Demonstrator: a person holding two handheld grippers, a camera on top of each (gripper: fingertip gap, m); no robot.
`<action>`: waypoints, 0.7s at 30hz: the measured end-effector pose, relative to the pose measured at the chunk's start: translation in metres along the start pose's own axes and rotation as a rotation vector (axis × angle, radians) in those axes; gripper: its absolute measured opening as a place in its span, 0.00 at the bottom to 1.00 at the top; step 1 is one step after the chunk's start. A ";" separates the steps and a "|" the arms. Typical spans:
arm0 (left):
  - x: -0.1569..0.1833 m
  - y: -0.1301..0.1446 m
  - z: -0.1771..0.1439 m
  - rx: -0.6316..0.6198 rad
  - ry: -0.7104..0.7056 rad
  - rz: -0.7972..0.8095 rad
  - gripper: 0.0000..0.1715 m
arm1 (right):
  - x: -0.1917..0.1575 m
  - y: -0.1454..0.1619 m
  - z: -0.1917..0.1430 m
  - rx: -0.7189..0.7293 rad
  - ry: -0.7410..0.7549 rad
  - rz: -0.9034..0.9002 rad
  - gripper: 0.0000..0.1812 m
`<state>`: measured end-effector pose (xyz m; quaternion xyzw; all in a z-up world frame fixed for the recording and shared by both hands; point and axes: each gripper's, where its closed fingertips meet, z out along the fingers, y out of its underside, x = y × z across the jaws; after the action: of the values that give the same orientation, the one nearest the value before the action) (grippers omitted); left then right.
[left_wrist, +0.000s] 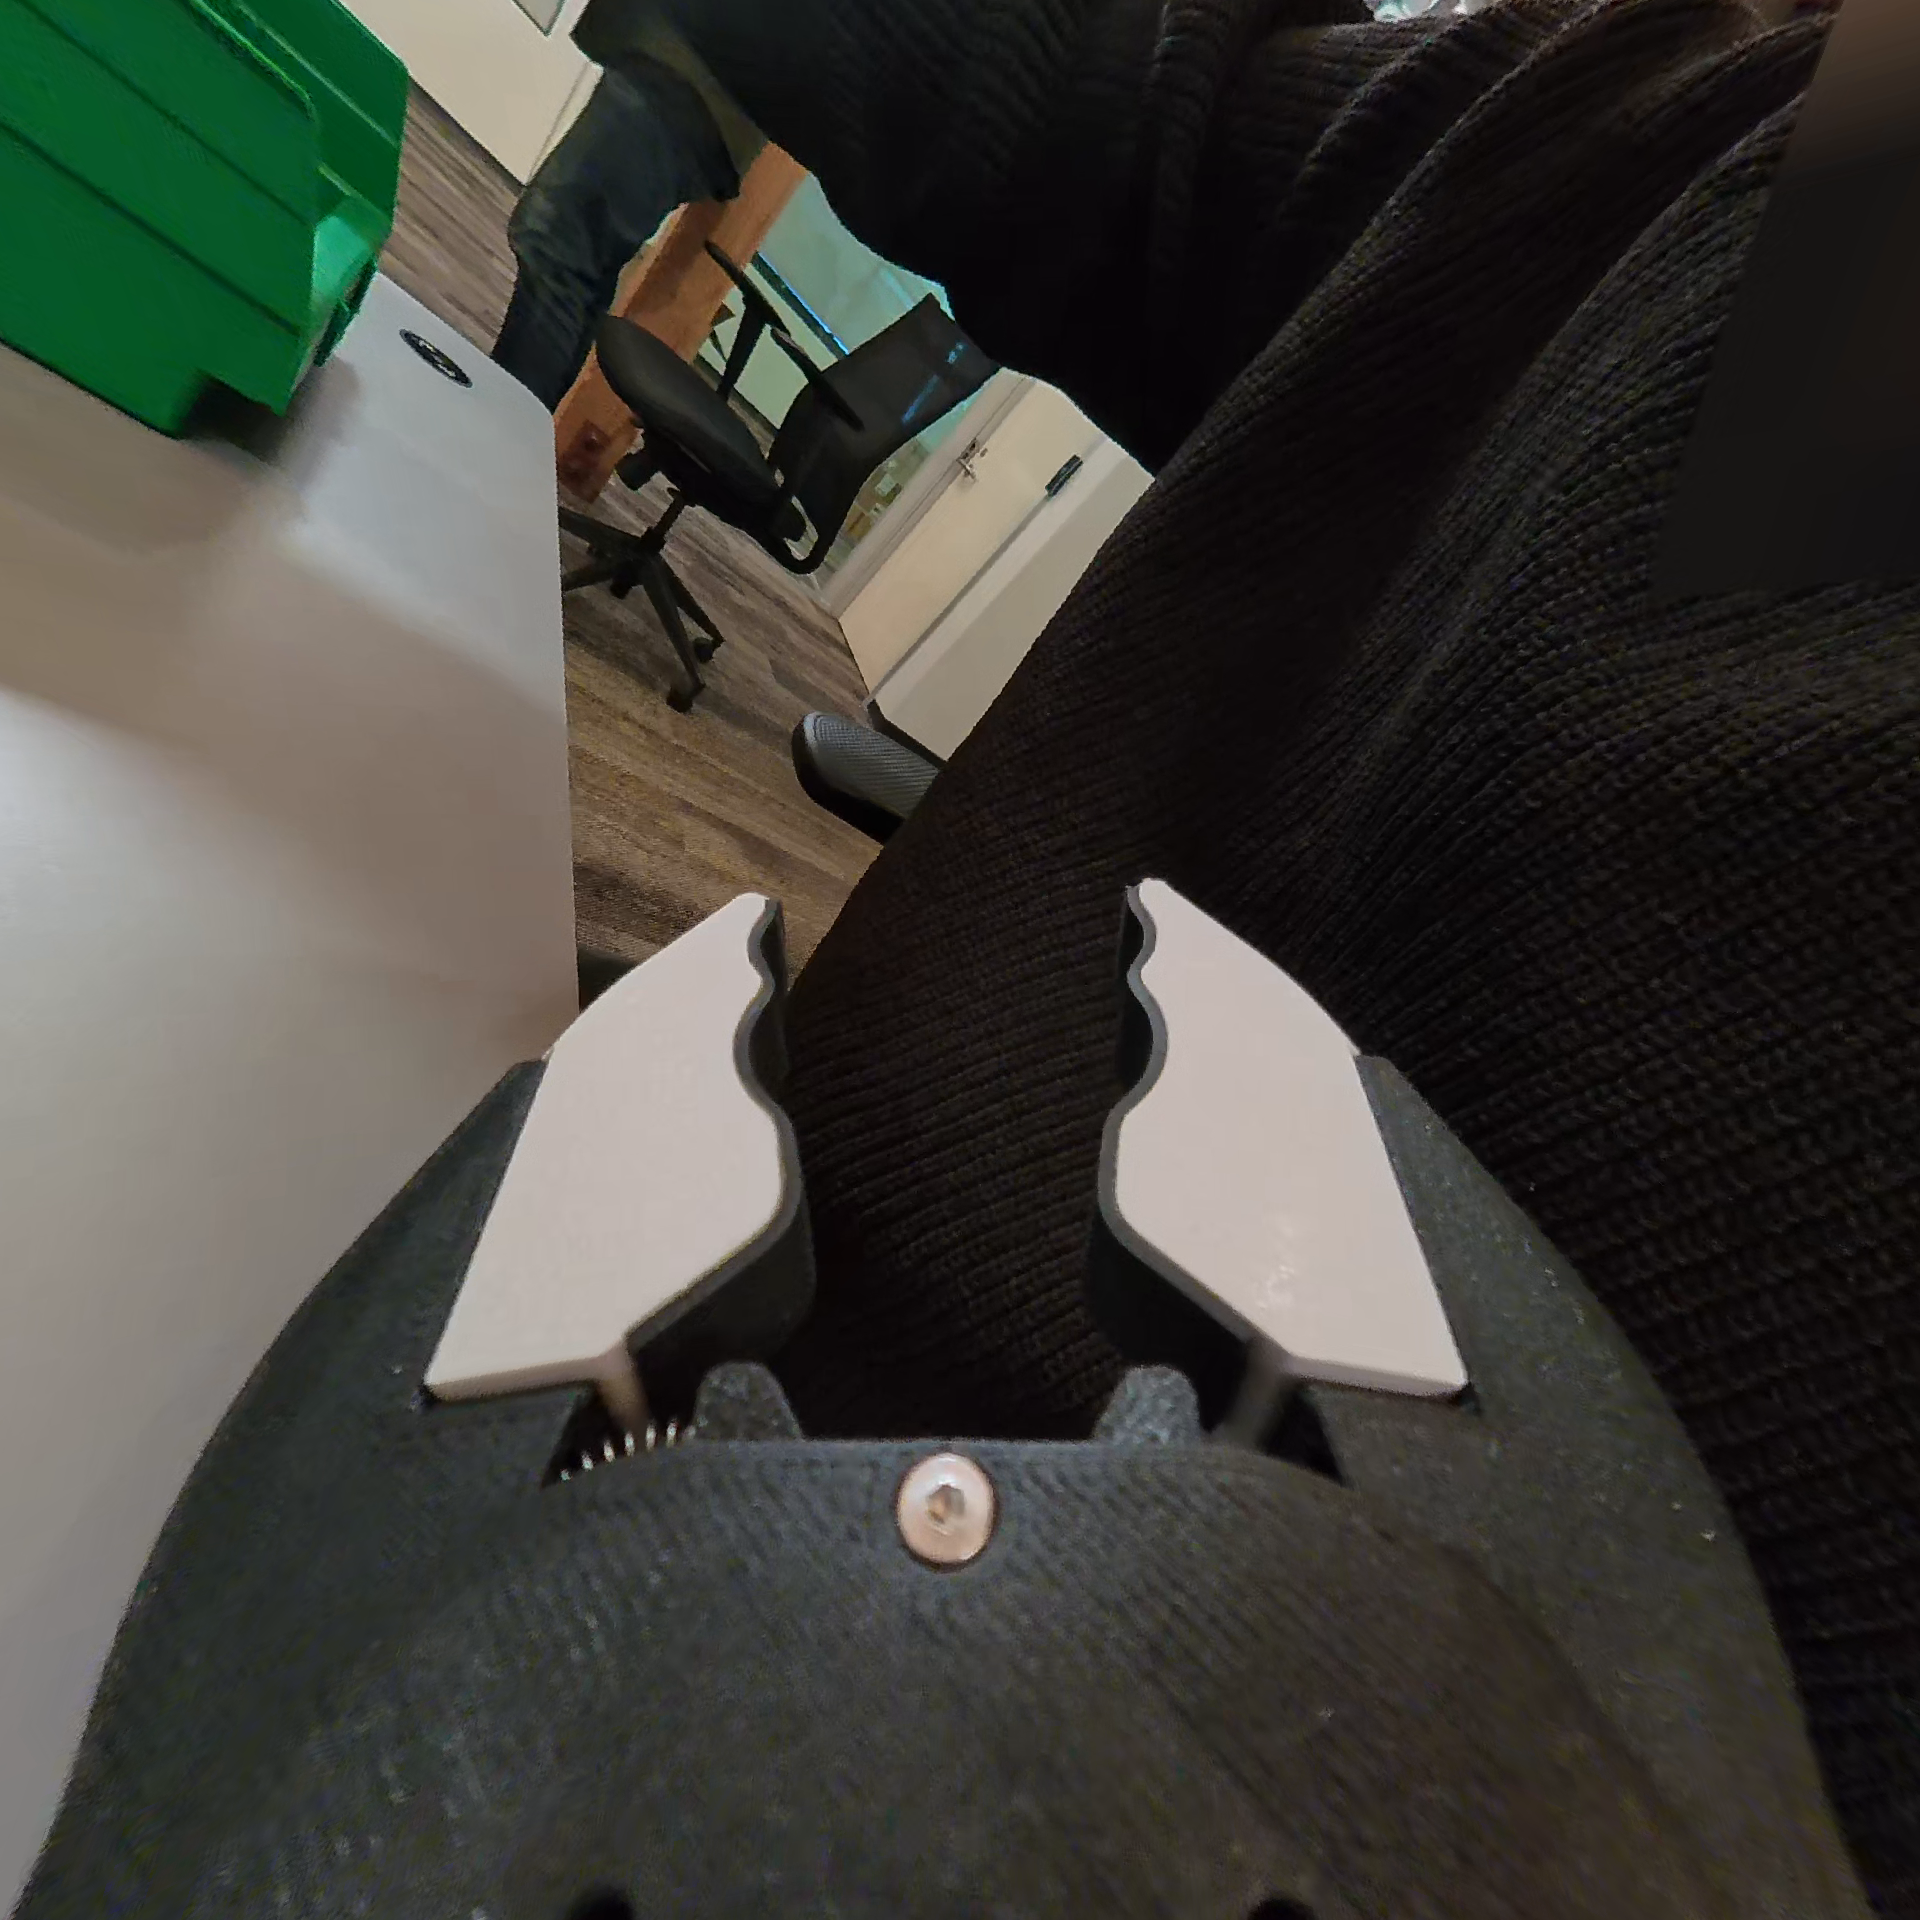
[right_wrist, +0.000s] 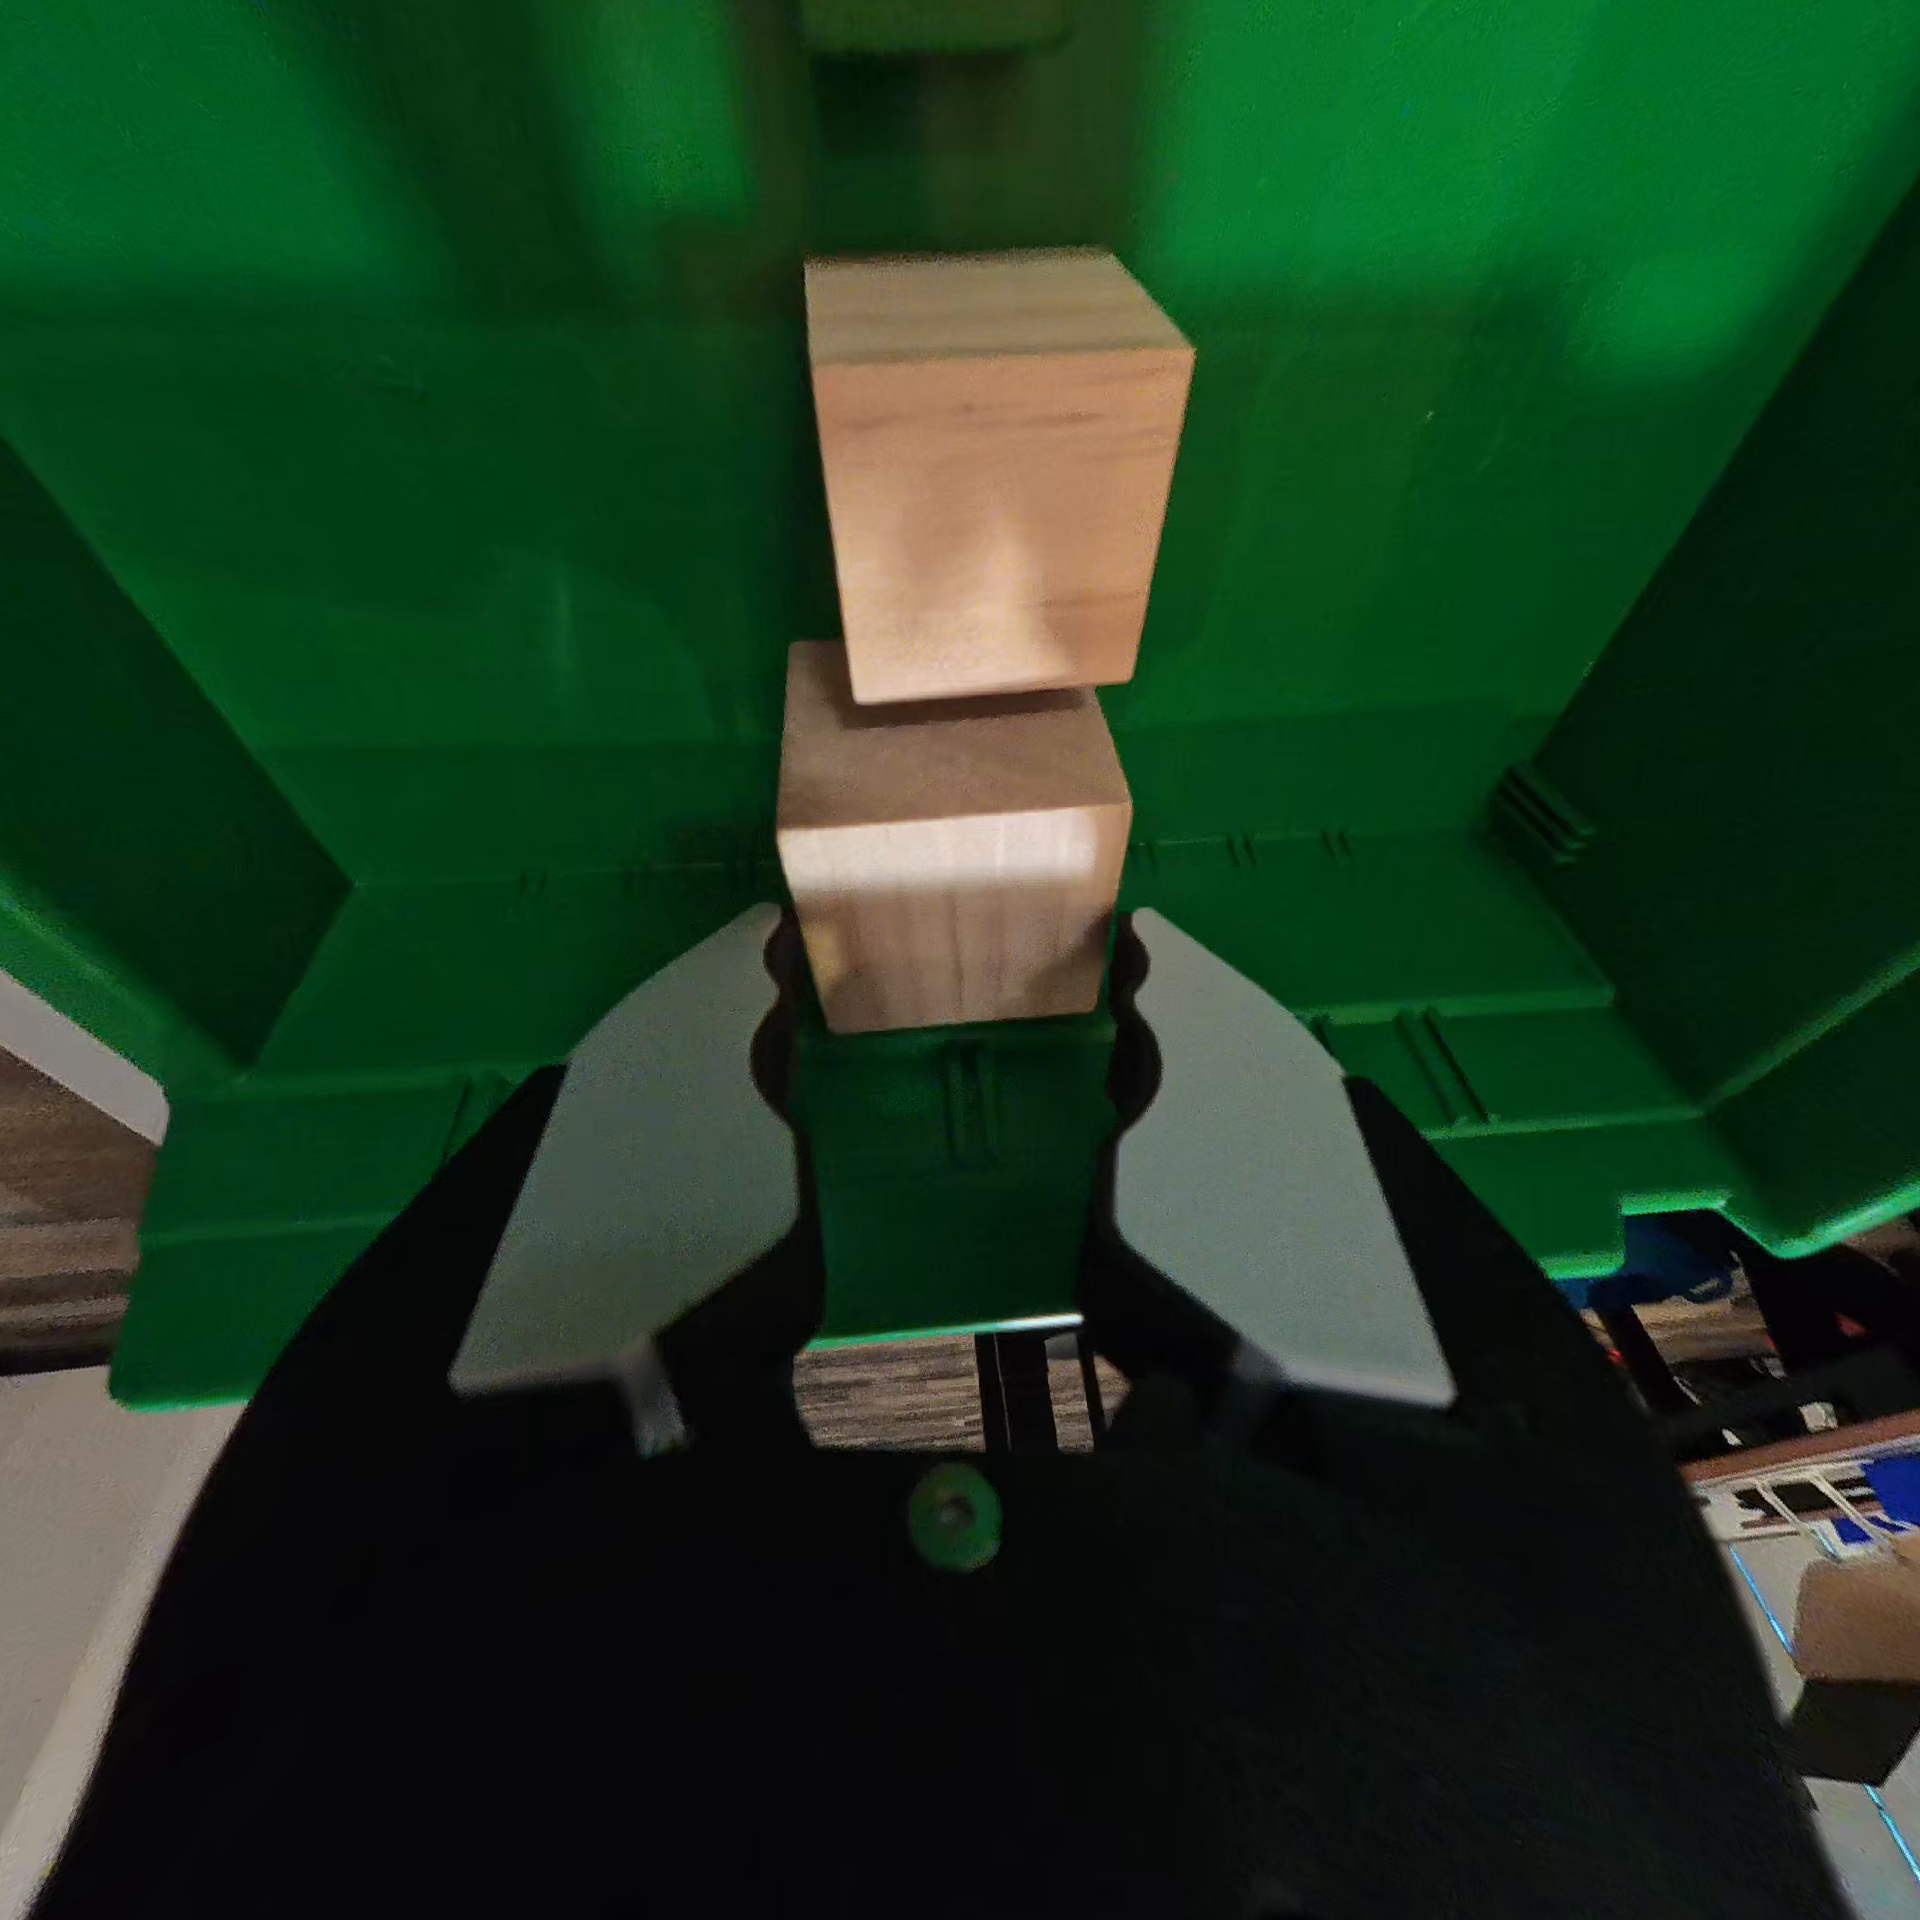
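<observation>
The surface I worked over was a pale grey-white table (left_wrist: 260, 727), its corner falling away to a floor (left_wrist: 686, 790) of grey-brown wood-look planks. Beyond it stood a black office chair (left_wrist: 769, 416), a timber post (left_wrist: 675, 312) and a person's dark trouser legs (left_wrist: 592, 229) farther back, with white walls behind. A green plastic bin (left_wrist: 177, 208) sat on the far part of the table.

My left gripper (left_wrist: 951, 914) had its fingers spread wide, with nothing clamped; black ribbed knit fabric (left_wrist: 1351, 831) filled the space ahead of and between them, and I could not tell whether the tips touched it.

My right gripper (right_wrist: 951, 920) was over the green bin's (right_wrist: 416, 520) interior. Its fingers stood on either side of the nearer wooden cube (right_wrist: 951, 914), close against its side faces, and it looked pinched, though the blur kept me from being sure of contact. That cube was pale, with fine vertical grain and a shaded top. A second wooden cube (right_wrist: 997, 499), warmer tan, appeared just beyond it, overlapping its far edge.
</observation>
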<state>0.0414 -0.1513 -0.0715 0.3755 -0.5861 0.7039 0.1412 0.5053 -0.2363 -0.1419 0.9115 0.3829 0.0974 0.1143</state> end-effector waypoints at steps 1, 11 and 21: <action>0.000 0.000 0.000 -0.002 -0.001 0.003 0.37 | 0.000 -0.001 -0.001 0.001 0.004 0.003 0.33; 0.007 -0.001 0.000 0.004 0.017 0.005 0.37 | -0.002 -0.008 -0.018 0.034 0.044 0.023 0.36; 0.007 0.001 0.000 -0.006 0.010 0.016 0.36 | 0.007 -0.063 -0.018 0.163 0.066 0.004 0.39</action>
<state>0.0357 -0.1532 -0.0670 0.3671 -0.5906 0.7049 0.1397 0.4627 -0.1863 -0.1422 0.9148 0.3914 0.0959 0.0270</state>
